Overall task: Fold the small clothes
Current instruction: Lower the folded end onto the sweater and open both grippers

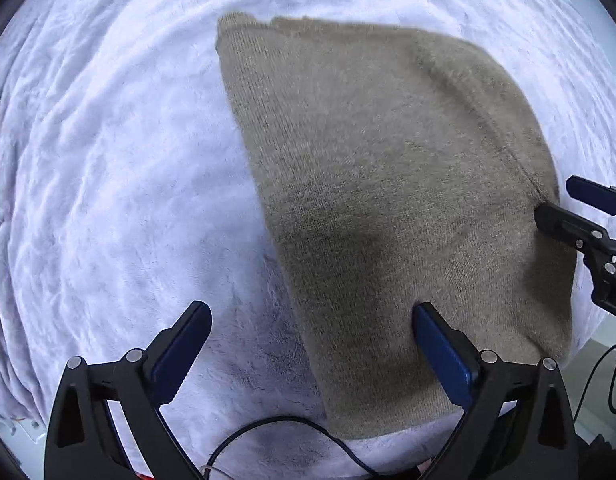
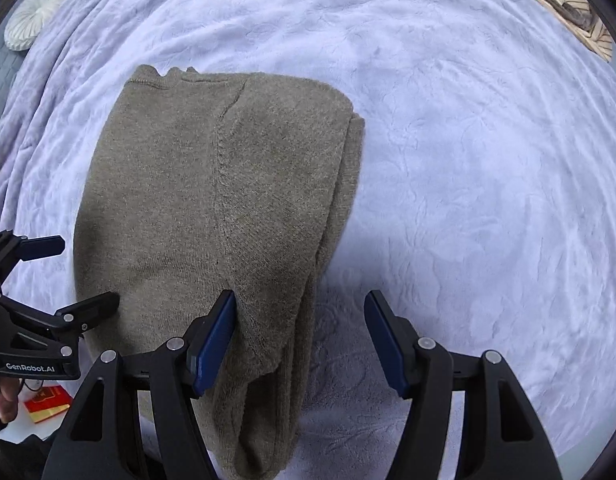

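Both claws, left claw [image 1: 311, 356] & right claw [image 2: 300, 344], are hanging wide open, gripping nothing, over the folded knit [image 1: 387, 200] lying on the bed [image 1: 108, 160]; a pad catching fuzzy fabric w/ any lift risks undoing the fold.

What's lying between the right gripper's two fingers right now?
Right wrist view: the folded knit garment's edge and bare white blanket between the right gripper's open, unclamped fingers.

Pale lavender plush blanket [image 2: 487, 160] covers the whole bed, embossed pattern, creased toward the left. Round white pleated cushion [image 2: 34, 16] at far left on dark grey surface. Tan striped fabric [image 2: 563, 4] at upper right corner. Light soft, even.
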`<state>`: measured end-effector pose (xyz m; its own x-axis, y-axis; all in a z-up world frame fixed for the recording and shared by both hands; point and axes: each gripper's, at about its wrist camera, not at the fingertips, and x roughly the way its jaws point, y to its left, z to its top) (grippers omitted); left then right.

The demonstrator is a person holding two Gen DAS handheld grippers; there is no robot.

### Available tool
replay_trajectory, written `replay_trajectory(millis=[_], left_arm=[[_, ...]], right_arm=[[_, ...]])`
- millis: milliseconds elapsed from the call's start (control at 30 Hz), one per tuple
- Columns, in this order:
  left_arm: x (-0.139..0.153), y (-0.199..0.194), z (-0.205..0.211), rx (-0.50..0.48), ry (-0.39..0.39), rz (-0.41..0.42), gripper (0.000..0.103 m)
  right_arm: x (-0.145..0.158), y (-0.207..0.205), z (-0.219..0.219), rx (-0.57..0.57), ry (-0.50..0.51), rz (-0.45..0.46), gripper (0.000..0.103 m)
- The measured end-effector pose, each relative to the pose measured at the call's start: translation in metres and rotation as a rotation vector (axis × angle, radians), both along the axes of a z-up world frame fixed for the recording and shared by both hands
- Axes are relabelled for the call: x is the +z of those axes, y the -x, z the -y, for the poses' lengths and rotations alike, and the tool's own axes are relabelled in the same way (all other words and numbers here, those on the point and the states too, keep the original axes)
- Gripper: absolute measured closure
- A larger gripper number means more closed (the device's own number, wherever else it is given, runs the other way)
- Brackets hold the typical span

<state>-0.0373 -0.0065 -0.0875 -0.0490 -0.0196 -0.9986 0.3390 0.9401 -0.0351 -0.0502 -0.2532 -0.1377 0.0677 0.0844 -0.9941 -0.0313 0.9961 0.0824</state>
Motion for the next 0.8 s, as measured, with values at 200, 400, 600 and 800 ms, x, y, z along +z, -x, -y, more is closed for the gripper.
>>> replay_trajectory(millis=[200,400,600,800], left_arm=[[0.048,0.012,-0.012,0.026,0.239,0.106,0.001],[0.026,0.03,0.003,-0.015,0.233,0.011,0.011],[-0.018,0.059,0.022,-0.106,0.039,-0.064,0.011],[0.022,0.065,0.014,-0.082,0.058,0.066,0.011]], right_arm=[[0.055,0.018,-0.014,0.114,-0.235,0.162,0.037],[0.024,0.026,-0.034,0.175,-0.291,0.022,0.042],[-0.017,0.045,-0.021,0.103,-0.274,-0.092,0.046],[-0.003,0.058,-0.034,0.194,-0.265,-0.067,0.045]])
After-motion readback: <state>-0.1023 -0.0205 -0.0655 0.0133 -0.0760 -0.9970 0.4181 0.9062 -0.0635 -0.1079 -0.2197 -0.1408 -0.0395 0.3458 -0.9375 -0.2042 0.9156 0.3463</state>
